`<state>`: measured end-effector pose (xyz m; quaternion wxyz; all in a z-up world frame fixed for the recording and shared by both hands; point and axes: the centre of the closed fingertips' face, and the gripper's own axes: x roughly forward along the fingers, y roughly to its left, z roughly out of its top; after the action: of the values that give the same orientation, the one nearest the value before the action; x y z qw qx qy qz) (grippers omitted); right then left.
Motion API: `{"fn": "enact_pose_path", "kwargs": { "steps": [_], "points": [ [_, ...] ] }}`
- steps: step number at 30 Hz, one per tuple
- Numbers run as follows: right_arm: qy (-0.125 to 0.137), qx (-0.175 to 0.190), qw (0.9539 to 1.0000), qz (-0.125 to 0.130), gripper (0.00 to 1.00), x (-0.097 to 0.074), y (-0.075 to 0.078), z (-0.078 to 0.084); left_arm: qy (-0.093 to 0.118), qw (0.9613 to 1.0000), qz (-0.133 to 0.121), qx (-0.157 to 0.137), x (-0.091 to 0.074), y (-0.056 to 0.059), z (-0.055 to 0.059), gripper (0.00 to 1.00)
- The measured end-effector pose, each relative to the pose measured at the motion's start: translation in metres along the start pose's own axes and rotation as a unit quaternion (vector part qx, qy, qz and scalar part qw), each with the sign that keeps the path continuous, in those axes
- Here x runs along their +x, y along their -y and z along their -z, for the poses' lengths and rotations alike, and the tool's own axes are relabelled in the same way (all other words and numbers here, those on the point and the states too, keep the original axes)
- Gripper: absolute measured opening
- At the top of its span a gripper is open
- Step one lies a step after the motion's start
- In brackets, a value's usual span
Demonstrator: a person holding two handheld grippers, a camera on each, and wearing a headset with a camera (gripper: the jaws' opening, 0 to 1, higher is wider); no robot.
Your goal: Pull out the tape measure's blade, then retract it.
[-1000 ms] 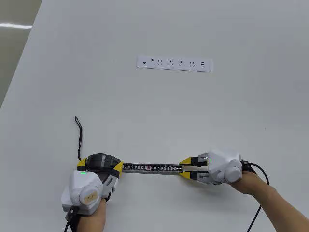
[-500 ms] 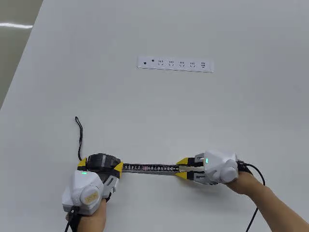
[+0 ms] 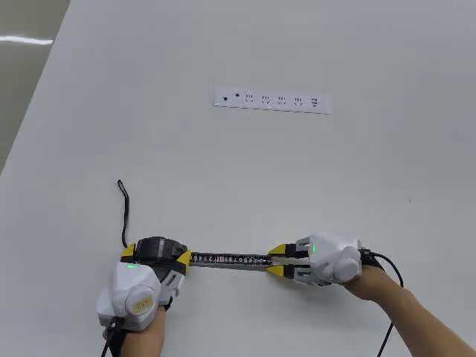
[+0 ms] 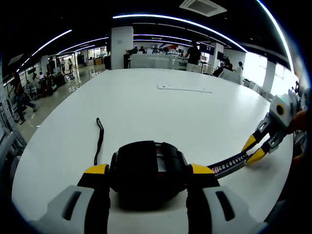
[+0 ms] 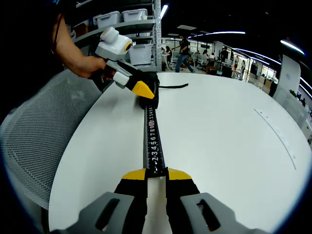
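Head view: grasps the tape measure [image 3: 158, 249] by its black case with the left claw [image 3: 155, 254], yellow tips clenched on either side of the case, low on the left of the white tabletop [image 3: 223, 171]; pinches the free end of the blade [image 3: 227, 259] in the right claw [image 3: 274, 261], tips closed on it, near the lower middle; drawn out flat and straight between the two claws, printed numbers facing up; trails a black wrist strap [image 3: 123, 212] from the case, away across the tabletop; further off and well apart, a white power strip [image 3: 271, 100] lying flat.

Left gripper view: holds the black case squarely between the two jaws, touching both yellow tips; runs out from the case's right side to the right claw, which grips its end just above the tabletop; strap curled ahead on the left; power strip far across the tabletop.

Right gripper view: clamps the blade's end between the yellow tips, jaws drawn together on it; stretches straight ahead along the tabletop, numbers readable, to the case held in the left claw at the far end; strap beyond the case; a grey mesh surface [image 5: 34, 146] beside the tabletop's left edge; power strip off to the right.
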<state>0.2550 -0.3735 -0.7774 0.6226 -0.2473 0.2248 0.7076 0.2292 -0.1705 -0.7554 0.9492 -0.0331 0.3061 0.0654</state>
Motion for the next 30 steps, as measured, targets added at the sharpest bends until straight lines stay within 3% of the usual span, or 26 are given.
{"fn": "enact_pose_path", "kwargs": {
  "steps": [30],
  "points": [
    [0.004, -0.003, 1.0, -0.007, 0.11, 0.024, 0.0, -0.015, 0.0, 1.0, 0.002, -0.001, -0.001, -0.001, 0.0, 0.6]
  ]
}}
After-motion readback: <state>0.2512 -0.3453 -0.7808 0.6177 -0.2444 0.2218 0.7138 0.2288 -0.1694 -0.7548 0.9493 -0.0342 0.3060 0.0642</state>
